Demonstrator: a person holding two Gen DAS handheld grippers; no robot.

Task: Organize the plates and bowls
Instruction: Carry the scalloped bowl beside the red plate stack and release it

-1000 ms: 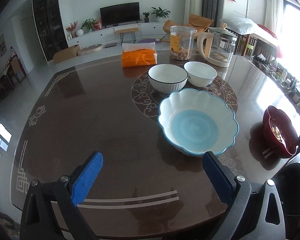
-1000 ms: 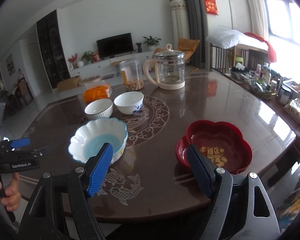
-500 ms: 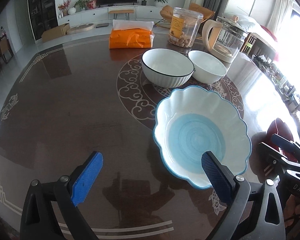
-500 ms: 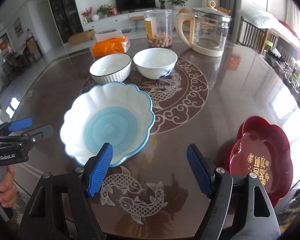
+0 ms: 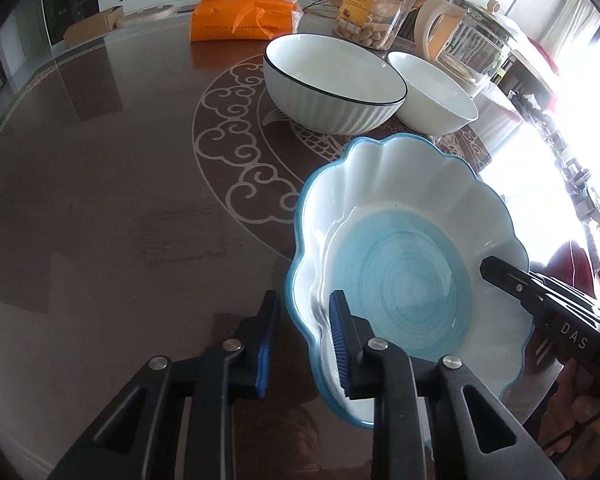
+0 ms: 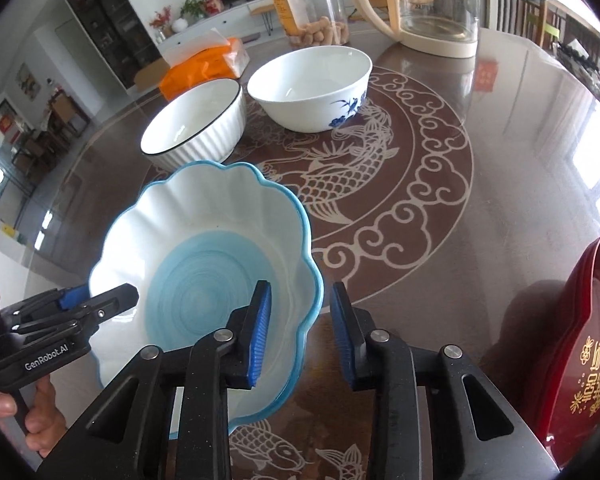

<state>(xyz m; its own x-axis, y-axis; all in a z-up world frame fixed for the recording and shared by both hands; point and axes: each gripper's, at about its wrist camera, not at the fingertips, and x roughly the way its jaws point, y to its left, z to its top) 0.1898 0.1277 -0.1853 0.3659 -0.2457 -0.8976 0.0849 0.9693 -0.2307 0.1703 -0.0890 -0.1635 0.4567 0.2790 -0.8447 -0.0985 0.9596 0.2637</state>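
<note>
Between the blue pads of both the left gripper [image 5: 300, 340] and the right gripper [image 6: 300, 340], whose jaws have just been closing narrow, sits the rim of the wavy blue-and-white china bowl [image 5: 404, 264], so squeeze evenly and lift both sides together, keeping it flat.

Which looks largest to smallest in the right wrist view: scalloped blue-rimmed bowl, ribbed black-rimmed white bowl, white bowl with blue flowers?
1. Scalloped blue-rimmed bowl, clearly largest, though it is also nearest the camera.
2-3. Ribbed black-rimmed white bowl and white bowl with blue flowers look alike in size; I would not rank them.
</note>
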